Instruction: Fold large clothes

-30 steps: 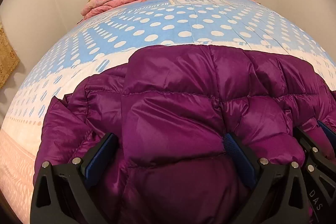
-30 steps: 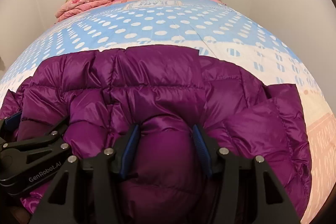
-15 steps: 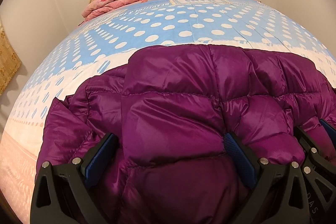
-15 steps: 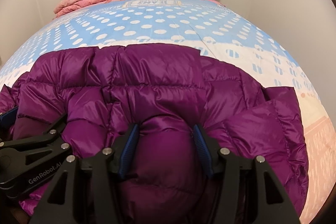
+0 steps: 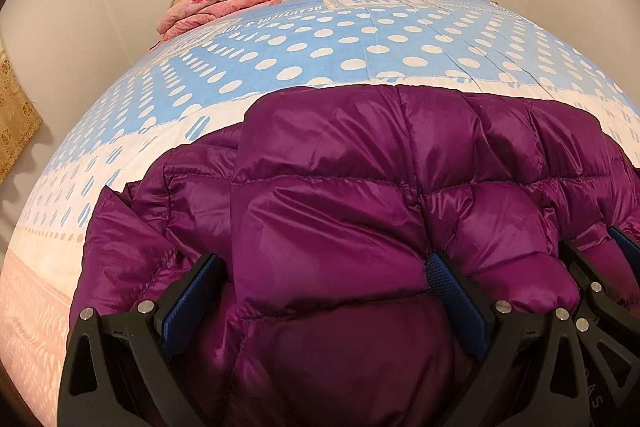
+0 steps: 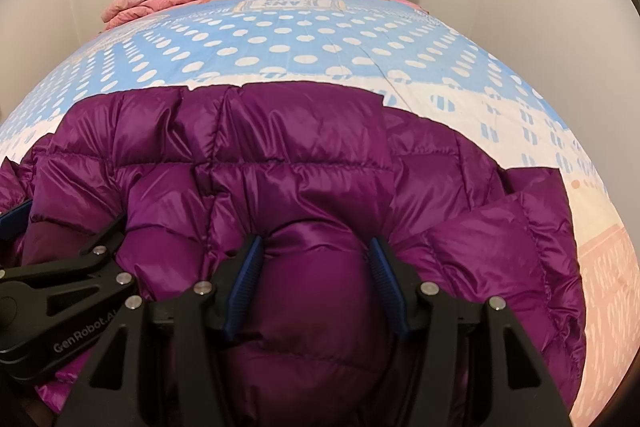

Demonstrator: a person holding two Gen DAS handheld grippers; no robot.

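Bulging between both grippers' fingers (image 5: 452, 291), purple down jacket (image 6: 304, 163), on bed (image 5: 360, 39)

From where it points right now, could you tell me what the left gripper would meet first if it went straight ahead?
The left gripper already has the purple down jacket bunched between its fingers, so it would push further into that padding first. Beyond it lies the dotted blue bedspread; depth is unclear.

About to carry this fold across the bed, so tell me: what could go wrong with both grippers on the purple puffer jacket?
1. The glossy purple puffer jacket is slick and puffy; the left gripper spans a wide bulge that might slip out.
2. The right gripper pinches a narrower bunch, so the pull may be uneven and skew the fold.
3. The two grippers sit close together; they could collide.
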